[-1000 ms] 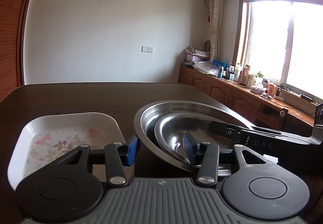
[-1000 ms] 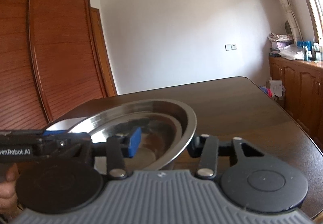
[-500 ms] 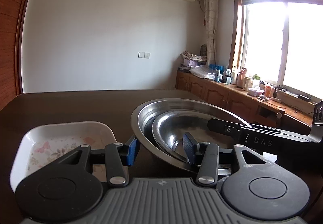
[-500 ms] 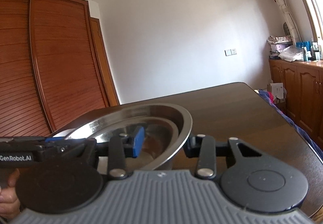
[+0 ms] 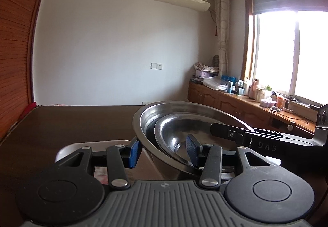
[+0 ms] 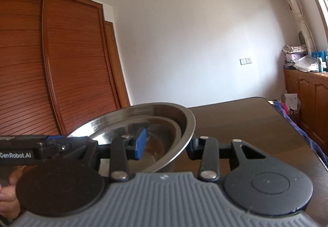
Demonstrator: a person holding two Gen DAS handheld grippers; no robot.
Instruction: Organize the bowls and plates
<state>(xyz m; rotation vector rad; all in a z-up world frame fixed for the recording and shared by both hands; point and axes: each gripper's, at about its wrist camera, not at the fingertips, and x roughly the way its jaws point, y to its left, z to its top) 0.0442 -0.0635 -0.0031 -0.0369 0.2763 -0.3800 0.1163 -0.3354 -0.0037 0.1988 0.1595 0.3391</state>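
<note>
while both grippers pinch opposite walls of the big steel bowl (image 5: 184, 112), a smaller bowl (image 5: 174, 137) nests inside; the left gripper (image 5: 163, 150) hides most of the white tray (image 5: 67, 149) on the dark table (image 5: 82, 122).

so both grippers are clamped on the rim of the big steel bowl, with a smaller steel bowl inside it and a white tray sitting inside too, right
Not quite: the white tray is not inside. In the left wrist view it lies on the table beside the big steel bowl. The rest holds: the left gripper and right gripper each straddle its rim, and the smaller steel bowl sits inside.
</note>
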